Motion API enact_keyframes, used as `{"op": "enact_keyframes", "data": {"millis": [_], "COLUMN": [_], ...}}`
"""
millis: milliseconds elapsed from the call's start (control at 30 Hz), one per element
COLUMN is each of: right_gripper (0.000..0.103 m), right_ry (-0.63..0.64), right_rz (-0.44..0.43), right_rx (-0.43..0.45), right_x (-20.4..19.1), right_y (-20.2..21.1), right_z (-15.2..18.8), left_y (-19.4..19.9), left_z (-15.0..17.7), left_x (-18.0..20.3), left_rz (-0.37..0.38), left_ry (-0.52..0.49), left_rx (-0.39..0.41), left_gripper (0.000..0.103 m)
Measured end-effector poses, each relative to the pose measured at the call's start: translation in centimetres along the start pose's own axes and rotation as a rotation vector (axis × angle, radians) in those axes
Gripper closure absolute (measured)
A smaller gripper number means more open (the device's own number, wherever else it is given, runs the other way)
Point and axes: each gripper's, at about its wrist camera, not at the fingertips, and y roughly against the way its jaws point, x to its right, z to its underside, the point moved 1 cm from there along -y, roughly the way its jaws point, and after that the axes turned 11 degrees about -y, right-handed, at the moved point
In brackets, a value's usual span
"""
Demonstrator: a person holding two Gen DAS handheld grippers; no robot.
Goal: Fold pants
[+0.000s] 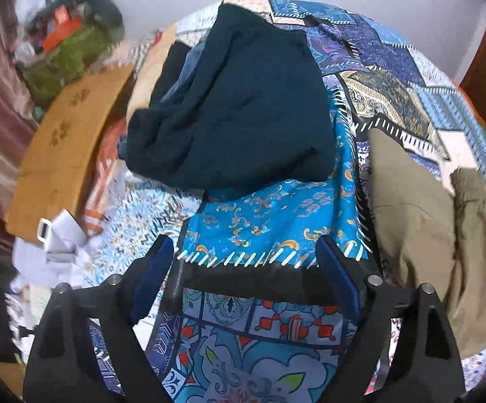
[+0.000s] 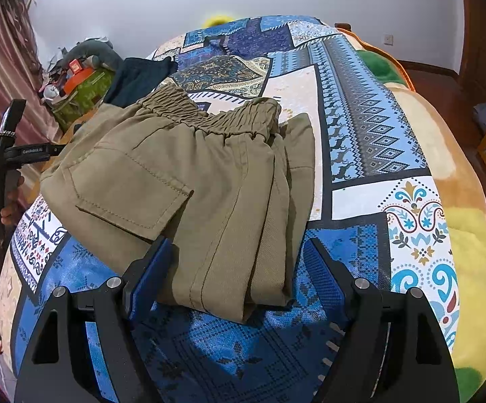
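Khaki pants (image 2: 189, 181) lie folded on the patterned bedspread (image 2: 360, 127), elastic waistband at the far end, back pocket facing up. My right gripper (image 2: 236, 255) is open, its blue-padded fingers either side of the pants' near folded edge, holding nothing. In the left wrist view the khaki pants (image 1: 417, 221) lie at the right. My left gripper (image 1: 246, 252) is open and empty above the bedspread (image 1: 270, 215). It also shows at the left edge of the right wrist view (image 2: 7, 154), held in a hand.
A dark teal garment (image 1: 239, 100) lies bunched on the far left part of the bed, also in the right wrist view (image 2: 138, 77). A wooden board (image 1: 65, 147) and a cluttered green box (image 1: 68, 47) stand left of the bed. White paper (image 1: 61, 235) lies near.
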Motion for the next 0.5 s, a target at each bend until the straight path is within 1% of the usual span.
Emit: {"op": "enact_keyframes", "data": {"millis": [100,167,200,267,333,400,500], "right_gripper": [0.026,0.026,0.026,0.026,0.026,0.026,0.026], "right_ry": [0.005,0.013,0.022,0.036,0.049,0.064,0.081], "right_rz": [0.005,0.012,0.025,0.037,0.038,0.031,0.006], "right_rx": [-0.001,0.003,0.015,0.039,0.076,0.122,0.165], "right_x": [-0.1,-0.2,-0.3,-0.5,-0.8,-1.3,-2.4], "right_y": [0.1,0.3,0.6,1.2,2.1,2.9,3.2], "right_z": [-0.1,-0.3,-0.5,-1.0,-1.8,-2.8,-4.0], "left_y": [1.4,2.5,3.1,3.6,3.7,3.3,1.7], "left_z": [-0.3,-0.6,-0.8,-1.5,-2.3,-3.3,-4.8], "left_x": [-0.1,0.8,1.5,2.7,4.0,5.2,6.4], "left_rz": [0.024,0.056,0.085,0.118,0.153,0.169,0.197], "left_ry": [-0.023,-0.046,-0.066,-0.091,-0.124,-0.146,-0.158], "left_rx": [0.038,0.071,0.092,0.107,0.113,0.11,0.076], "left_gripper": [0.017,0.017,0.017,0.017,0.017,0.017,0.017]}}
